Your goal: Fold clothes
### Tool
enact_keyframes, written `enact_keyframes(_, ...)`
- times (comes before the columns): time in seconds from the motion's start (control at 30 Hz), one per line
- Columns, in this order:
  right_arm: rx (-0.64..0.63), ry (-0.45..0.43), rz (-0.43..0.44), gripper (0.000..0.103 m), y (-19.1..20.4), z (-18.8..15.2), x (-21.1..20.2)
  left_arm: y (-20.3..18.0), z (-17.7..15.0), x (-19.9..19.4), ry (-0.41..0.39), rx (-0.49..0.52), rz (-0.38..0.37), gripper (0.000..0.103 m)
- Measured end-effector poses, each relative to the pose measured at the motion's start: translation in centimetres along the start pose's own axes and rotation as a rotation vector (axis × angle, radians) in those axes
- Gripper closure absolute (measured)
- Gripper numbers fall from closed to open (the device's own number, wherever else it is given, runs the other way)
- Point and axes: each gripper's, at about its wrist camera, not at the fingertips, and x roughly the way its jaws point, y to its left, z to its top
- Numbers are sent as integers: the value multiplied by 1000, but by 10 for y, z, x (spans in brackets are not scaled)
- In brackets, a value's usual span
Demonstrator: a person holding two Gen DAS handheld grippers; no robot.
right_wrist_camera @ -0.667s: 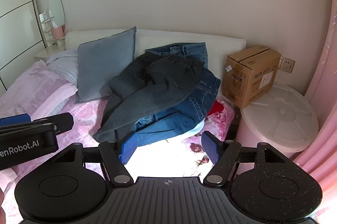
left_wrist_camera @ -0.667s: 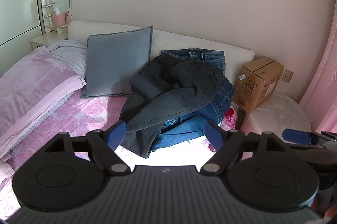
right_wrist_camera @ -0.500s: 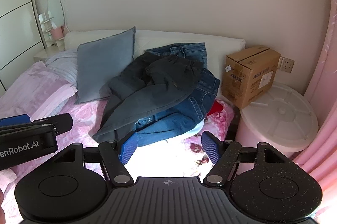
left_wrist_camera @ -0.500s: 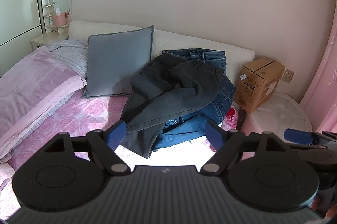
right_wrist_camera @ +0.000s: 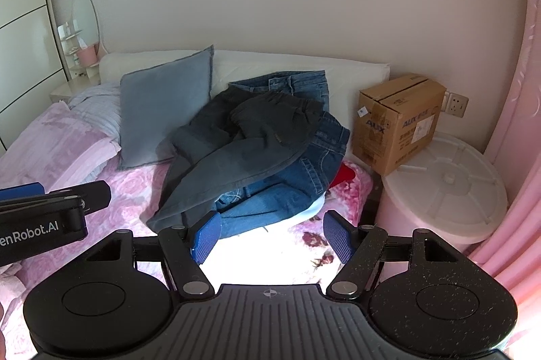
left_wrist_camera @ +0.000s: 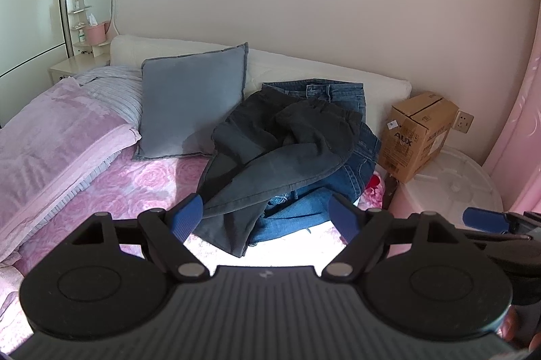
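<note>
A heap of trousers lies on the bed near the white headboard. Dark grey jeans (left_wrist_camera: 280,153) (right_wrist_camera: 236,153) sprawl on top of blue jeans (left_wrist_camera: 341,177) (right_wrist_camera: 304,170), and a bit of red cloth (right_wrist_camera: 341,174) peeks out at the heap's right edge. My left gripper (left_wrist_camera: 267,218) hangs open in front of the pile, well short of it, with nothing between its blue pads. My right gripper (right_wrist_camera: 270,236) is open too, held over the floral bedcover (right_wrist_camera: 280,245) before the heap. Each gripper shows at the edge of the other's view.
A grey-blue cushion (left_wrist_camera: 192,109) leans on the headboard left of the heap. A folded pink blanket (left_wrist_camera: 50,136) covers the bed's left side. Right of the bed stand a cardboard box (right_wrist_camera: 399,116) and a round white lid (right_wrist_camera: 449,184). A pink curtain (right_wrist_camera: 520,123) hangs at far right.
</note>
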Motion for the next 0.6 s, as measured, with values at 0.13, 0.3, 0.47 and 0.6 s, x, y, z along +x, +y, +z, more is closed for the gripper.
enact_keyframes(0.13,2,5,-1,33,1,0,2,1,1,2,1,-2,2,24)
enact_keyframes(0.3,3,13,-3,33,2,1,4,2,4,4,5,-5,3,24)
enact_keyframes(0.47,2,11,-11,33,3,1,4,4,4,6,6,-9,-2,24)
enact_keyframes(0.6,3,11,-14,33,3,2,4,9,2,6,5,-8,-5,24)
